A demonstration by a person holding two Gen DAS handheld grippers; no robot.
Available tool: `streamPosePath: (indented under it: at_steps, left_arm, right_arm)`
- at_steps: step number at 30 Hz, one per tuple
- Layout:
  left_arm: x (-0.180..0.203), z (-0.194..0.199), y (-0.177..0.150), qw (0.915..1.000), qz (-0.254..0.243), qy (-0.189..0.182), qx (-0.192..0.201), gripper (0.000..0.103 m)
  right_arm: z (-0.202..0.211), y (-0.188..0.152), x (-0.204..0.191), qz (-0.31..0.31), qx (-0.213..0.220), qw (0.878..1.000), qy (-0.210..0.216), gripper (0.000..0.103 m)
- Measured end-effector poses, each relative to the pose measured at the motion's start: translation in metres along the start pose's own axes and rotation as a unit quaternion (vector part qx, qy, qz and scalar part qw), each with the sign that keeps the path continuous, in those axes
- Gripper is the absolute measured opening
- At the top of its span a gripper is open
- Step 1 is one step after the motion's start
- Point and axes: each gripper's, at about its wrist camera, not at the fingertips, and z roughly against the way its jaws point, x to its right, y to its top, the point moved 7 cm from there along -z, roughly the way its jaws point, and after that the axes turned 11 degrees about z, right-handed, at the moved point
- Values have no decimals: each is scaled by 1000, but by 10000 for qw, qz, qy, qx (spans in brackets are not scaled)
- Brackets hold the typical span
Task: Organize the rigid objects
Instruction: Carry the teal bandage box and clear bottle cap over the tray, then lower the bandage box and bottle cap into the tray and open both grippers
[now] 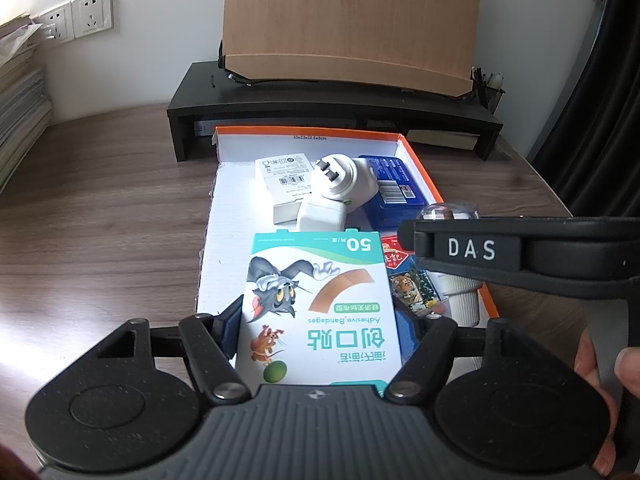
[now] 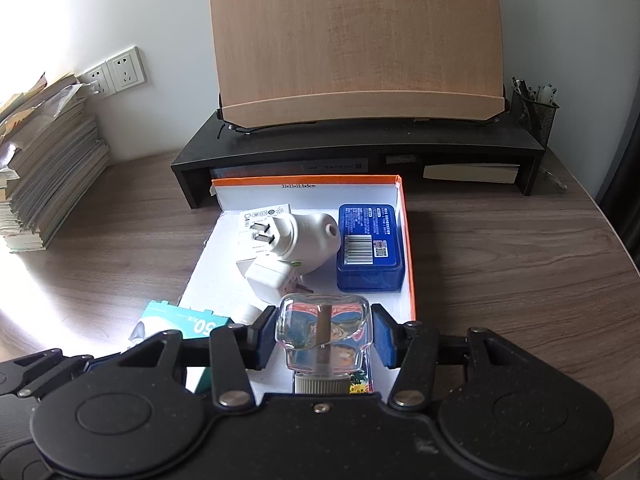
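While both tongs grip, one tray [image 2: 406, 240] holds perhaps six items.

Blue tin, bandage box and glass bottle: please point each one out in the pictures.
blue tin [image 2: 369, 248], right wrist view, on its labelled lid.
bandage box [image 1: 316, 308], left wrist view, on its printed front face.
glass bottle [image 2: 324, 332], right wrist view, on its clear body.
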Motion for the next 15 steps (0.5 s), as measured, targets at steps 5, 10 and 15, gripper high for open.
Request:
streamPosePath:
  at_steps: [5, 10, 15]
  left_arm:
    - [0, -3, 1, 10000, 26, 4, -31, 72]
    - [2, -6, 2, 10000, 29, -22, -49, 72]
    - [4, -8, 3, 9999, 97, -128, -52, 72]
  right_arm:
    - [-6, 3, 1, 20, -9, 10000, 15, 60]
    - [-11, 9, 1, 71, -1, 10000, 1, 60]
    - [-13, 14, 1, 128, 87, 9999, -2, 62]
